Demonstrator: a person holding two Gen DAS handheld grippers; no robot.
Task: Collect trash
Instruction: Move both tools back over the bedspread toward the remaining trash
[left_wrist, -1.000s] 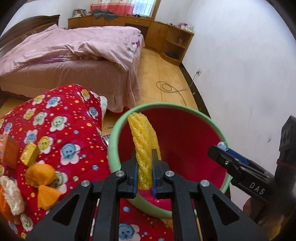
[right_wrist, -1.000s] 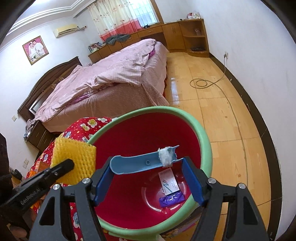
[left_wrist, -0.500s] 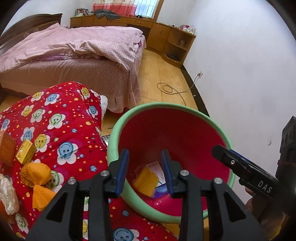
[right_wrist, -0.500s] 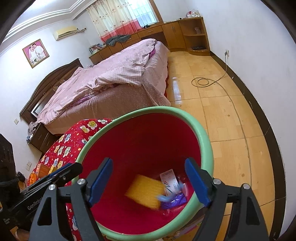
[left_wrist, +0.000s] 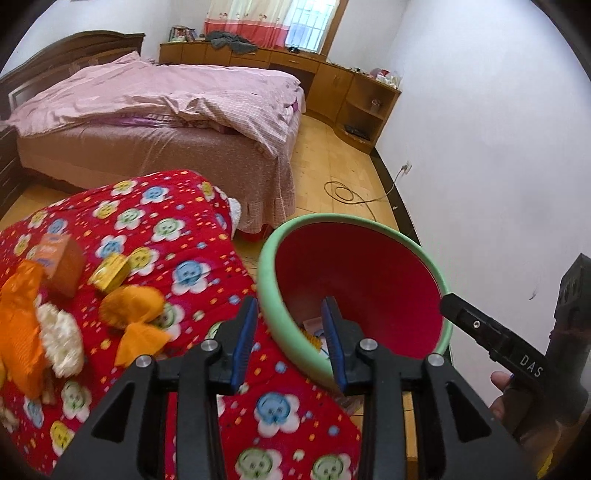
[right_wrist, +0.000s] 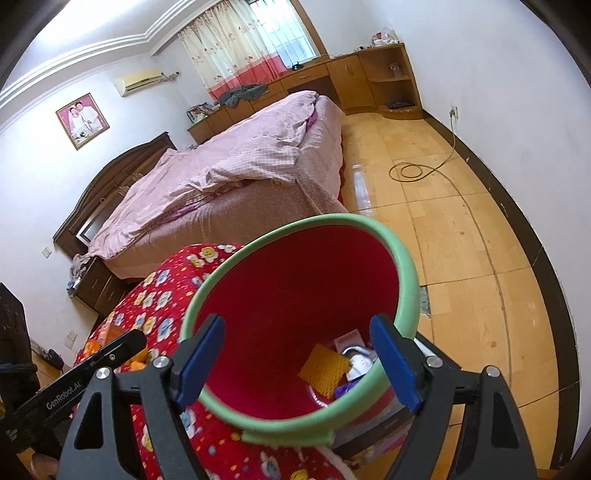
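Left of the left-wrist frame: remaining trash lies on the red floral quilt (left_wrist: 177, 236) — an orange wrapper (left_wrist: 135, 321), a white fluffy scrap (left_wrist: 61, 338), a small yellow box (left_wrist: 110, 271) and an orange carton (left_wrist: 61, 260). All look light; the wrapper should crush softly, so pinch its twisted waist. Centre: your left gripper (left_wrist: 290, 339) stands released, jaws empty, at the near rim of the bin (left_wrist: 266, 288). Right: your right gripper (right_wrist: 297, 363), jaws wide and empty, over the bin. Only the right-wrist frame shows the yellow mesh pad (right_wrist: 325, 369) clearly on the bin floor; only the left shows the quilt's litter.
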